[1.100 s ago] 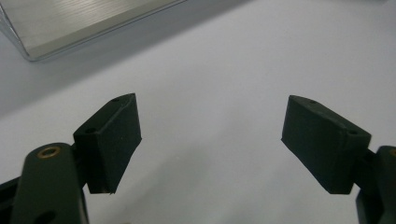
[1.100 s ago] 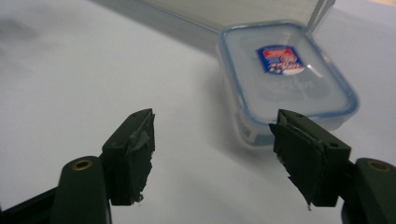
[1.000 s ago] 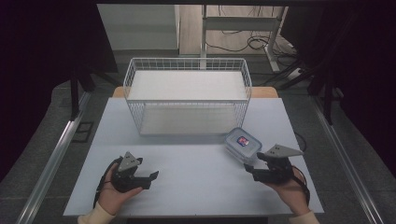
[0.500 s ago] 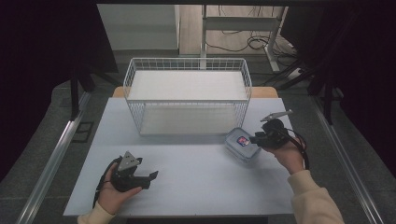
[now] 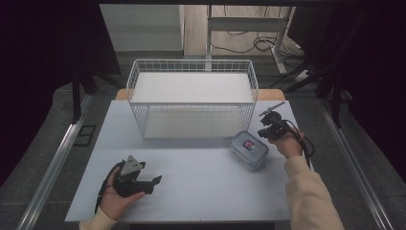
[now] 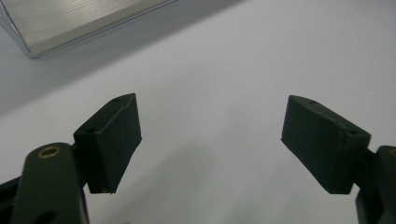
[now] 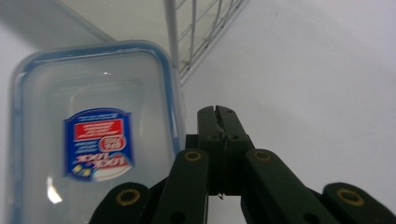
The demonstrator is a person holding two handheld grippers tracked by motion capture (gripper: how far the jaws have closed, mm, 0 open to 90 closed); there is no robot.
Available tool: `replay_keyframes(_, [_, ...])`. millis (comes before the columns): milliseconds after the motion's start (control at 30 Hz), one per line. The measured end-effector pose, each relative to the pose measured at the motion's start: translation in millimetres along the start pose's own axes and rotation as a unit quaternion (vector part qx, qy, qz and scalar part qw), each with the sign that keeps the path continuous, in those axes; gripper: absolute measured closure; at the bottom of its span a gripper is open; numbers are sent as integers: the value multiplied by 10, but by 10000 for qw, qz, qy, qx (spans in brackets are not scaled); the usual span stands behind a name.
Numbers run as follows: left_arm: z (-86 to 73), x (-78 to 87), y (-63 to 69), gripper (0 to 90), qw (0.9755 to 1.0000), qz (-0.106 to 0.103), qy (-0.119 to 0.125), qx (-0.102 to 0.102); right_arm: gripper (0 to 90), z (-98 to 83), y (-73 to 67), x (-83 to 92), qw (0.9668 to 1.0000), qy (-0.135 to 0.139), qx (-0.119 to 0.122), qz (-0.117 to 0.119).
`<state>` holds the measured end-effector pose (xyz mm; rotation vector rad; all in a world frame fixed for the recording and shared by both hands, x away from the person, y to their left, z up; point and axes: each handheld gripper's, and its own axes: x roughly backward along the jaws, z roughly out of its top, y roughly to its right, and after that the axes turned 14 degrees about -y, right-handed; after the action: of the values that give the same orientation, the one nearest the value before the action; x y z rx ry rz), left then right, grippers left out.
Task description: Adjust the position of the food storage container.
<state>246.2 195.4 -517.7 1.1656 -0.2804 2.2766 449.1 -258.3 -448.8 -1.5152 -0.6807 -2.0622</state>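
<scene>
Since a moment ago the right gripper (image 5: 264, 128), jaws pressed together on nothing, has swung beside the lidded container (image 5: 249, 149) near the wire basket (image 5: 191, 81), probably to nudge it, while the left gripper (image 5: 152, 182) rests wide apart.

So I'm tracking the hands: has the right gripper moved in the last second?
Yes. The right gripper went from the table's near right edge up toward the wire basket, now beside the container, jaws shut.
</scene>
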Motion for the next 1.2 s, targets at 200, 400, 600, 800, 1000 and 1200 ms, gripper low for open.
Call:
replay_keyframes(200, [-3, -9, -16, 193, 10000, -24, -14, 17, 899, 13, -108, -114, 9990, -145, 347, -224])
replay_keyframes(400, [1, -1, -7, 193, 10000, -53, 5, 24, 899, 7, -206, -101, 9975, -97, 658, -238])
replay_keyframes(600, [-1, -15, -12, 193, 10000, -62, -36, 16, 899, 34, -454, -98, 9937, -116, 1097, -222])
replay_keyframes(800, [-2, -16, -12, 193, 10000, -59, -40, 18, 899, 47, -625, -118, 9907, -174, 1339, -159])
replay_keyframes(1000, [0, -18, -6, 193, 10000, -59, -42, 5, 899, 63, -786, -112, 9874, -164, 1572, -61])
replay_keyframes(1200, [-3, -17, -6, 193, 10000, -62, -34, 3, 899, 97, -878, -113, 9862, -191, 1647, -22])
